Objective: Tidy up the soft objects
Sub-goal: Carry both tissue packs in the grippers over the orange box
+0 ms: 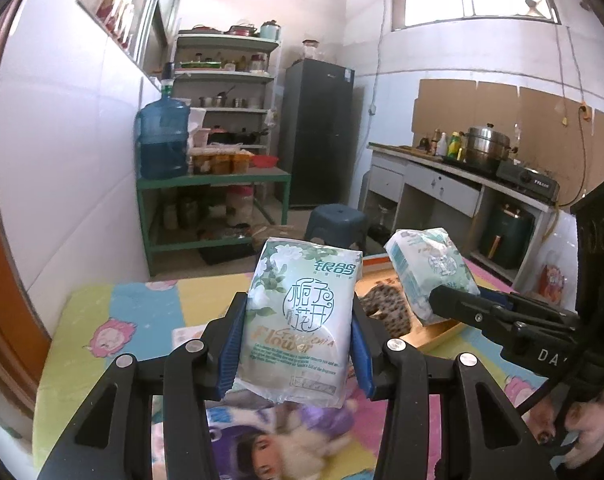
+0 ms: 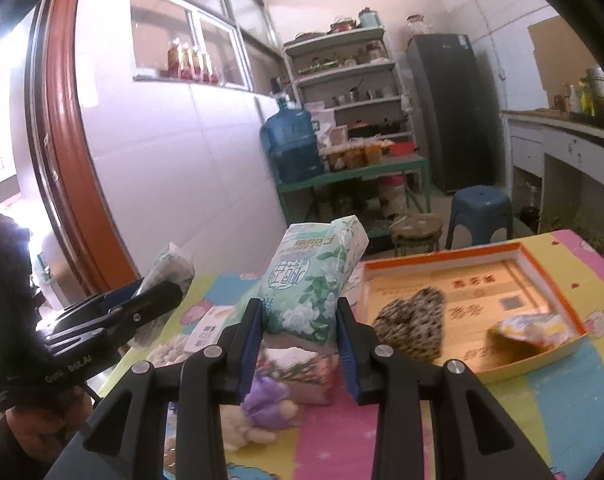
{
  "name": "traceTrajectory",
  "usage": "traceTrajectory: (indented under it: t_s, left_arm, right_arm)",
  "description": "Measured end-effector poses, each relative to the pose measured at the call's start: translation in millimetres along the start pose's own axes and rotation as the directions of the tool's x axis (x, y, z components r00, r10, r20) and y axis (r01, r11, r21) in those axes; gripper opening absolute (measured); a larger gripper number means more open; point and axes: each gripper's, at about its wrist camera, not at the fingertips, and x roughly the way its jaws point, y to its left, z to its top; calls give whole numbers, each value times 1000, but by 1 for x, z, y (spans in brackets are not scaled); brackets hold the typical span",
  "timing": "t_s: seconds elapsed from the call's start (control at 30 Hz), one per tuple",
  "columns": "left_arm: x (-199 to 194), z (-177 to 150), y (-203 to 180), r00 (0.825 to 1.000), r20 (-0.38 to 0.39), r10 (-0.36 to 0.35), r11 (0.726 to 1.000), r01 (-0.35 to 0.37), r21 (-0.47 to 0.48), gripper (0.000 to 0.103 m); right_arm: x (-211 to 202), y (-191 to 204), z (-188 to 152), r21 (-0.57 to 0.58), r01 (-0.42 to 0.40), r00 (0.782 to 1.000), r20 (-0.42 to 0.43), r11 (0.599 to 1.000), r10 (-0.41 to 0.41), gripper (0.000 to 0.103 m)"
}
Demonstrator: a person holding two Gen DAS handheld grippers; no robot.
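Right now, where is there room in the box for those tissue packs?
The shallow box has bare floor along its back, behind the spotted heart pillow and the yellow pouch. Its front is crowded. The mat in front of the grippers is cluttered with a plush toy.

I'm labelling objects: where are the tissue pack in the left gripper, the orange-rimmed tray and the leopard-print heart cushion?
tissue pack (image 1: pixel 302 316): left wrist view, printed front.
orange-rimmed tray (image 2: pixel 542 272): right wrist view, right wall.
leopard-print heart cushion (image 2: pixel 412 322): right wrist view, centre.

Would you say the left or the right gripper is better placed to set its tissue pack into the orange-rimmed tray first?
Probably the right gripper: its tissue pack hangs beside the tray, which lies on its side. The left gripper would have to cross over.
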Motion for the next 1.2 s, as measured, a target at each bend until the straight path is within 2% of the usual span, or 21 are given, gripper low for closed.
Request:
traceTrajectory:
  t_s: [0.27, 0.63, 0.83, 1.2]
  left_arm:
    - [20, 16, -51, 1000, 8, -20, 1000, 20, -17, 47]
    - [71, 31, -113, 998, -4, -56, 997, 55, -50, 47]
    - [111, 38, -147, 996, -30, -89, 995, 87, -56, 47]
    - [184, 35, -184, 990, -82, -117, 992, 112, -66, 47]
  right_arm:
    - [-27, -49, 18, 17, 50, 997, 57, 999, -51, 36]
    - [-41, -119, 31, 35, 126, 987, 91, 991, -129, 36]
    - [-37, -157, 32, 66, 153, 985, 73, 986, -158, 36]
    - [-1, -213, 25, 102, 175, 984, -19, 979, -175, 36]
